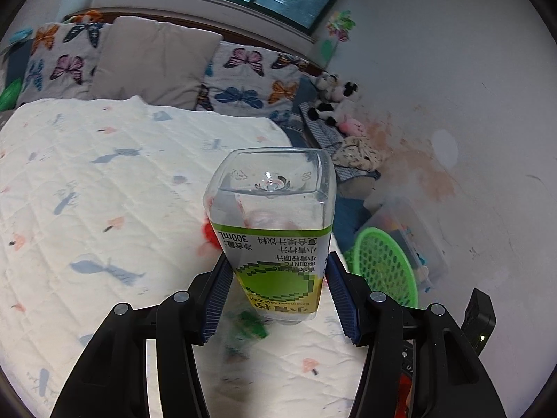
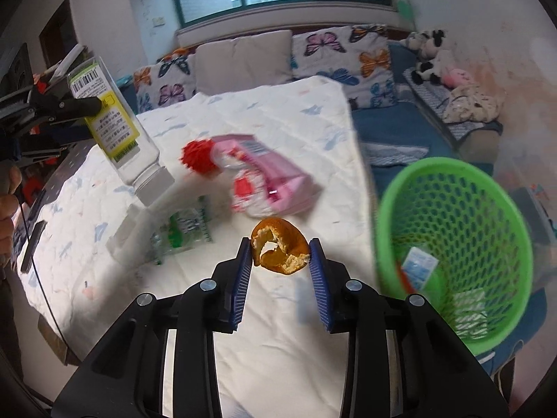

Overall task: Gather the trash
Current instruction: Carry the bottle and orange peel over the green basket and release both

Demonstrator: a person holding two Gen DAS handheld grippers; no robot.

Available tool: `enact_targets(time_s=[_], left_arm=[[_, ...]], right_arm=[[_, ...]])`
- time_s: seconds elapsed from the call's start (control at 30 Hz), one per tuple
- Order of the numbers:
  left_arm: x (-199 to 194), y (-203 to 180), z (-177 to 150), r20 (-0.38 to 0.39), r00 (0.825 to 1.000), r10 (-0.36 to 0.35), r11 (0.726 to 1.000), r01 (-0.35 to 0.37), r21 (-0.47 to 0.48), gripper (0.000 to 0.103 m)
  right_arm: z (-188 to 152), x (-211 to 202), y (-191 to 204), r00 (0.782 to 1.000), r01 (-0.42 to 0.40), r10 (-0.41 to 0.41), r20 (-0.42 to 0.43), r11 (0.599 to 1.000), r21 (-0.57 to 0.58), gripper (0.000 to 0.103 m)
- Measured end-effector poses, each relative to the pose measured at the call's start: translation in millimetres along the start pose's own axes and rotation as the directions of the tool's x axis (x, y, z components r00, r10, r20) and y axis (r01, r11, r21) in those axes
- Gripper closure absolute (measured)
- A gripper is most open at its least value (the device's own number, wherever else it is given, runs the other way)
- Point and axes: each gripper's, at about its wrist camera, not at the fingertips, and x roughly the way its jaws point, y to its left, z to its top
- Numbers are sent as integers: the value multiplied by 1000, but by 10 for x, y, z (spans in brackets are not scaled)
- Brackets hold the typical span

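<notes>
Both grippers loaded, trash in transit to the green basket (image 2: 452, 244), which sits off the bed's edge on the R side. L gripper (image 1: 278, 278) clamped on 1 clear juice bottle (image 1: 275, 223) w/ green-yellow label, held bottom-up toward cam, cap end pointing down over the quilt (image 1: 87, 174). R gripper (image 2: 280, 254) closed on 1 torn bread piece (image 2: 278, 245), pinched by both pads, above quilt, just left of basket rim. Step in hand looks like carry + drop: get each item fully over the basket opening before opening jaws, R first since it's nearer; keep pinch light on the bread, it may crumble; the bottle is long, so tip it in cap-first, clear of rim. Counts: still on quilt 1 pink pack (image 2: 275, 177), 1 red spiky ball (image 2: 200, 155), 1 clear green-print wrapper (image 2: 184, 233); in basket 1 small blue-white carton (image 2: 419, 264) plus other bits, blurred, can't count; 1 basket
</notes>
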Motion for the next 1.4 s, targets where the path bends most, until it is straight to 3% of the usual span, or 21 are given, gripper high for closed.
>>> enact_targets(time_s=[0.33, 0.53, 0.73, 0.87, 1.23, 1.4], left_arm=[[501, -678, 76, -67, 995, -74, 993, 79, 83, 50], [849, -1096, 114, -113, 988, -109, 985, 122, 121, 50], [1214, -1523, 97, -161, 979, -128, 973, 155, 170, 50], [1483, -1762, 40, -196, 971, -136, 964, 175, 199, 50], [2180, -2064, -229, -299, 951, -81, 960, 155, 233, 50], [2354, -2143, -381, -334, 940, -65, 959, 152, 241, 49]], right_arm=[[-75, -146, -742, 994, 106, -108, 18, 989, 102, 69], [-210, -119, -1268, 984, 179, -176, -29, 971, 159, 68], [-384, -55, -1641, 977, 210, -197, -77, 954, 214, 61], [-448, -49, -1759, 974, 225, -211, -84, 947, 229, 47], [-616, -212, -1894, 973, 230, -222, -61, 938, 259, 35], [-668, -232, -1920, 975, 221, -214, -55, 937, 271, 35]])
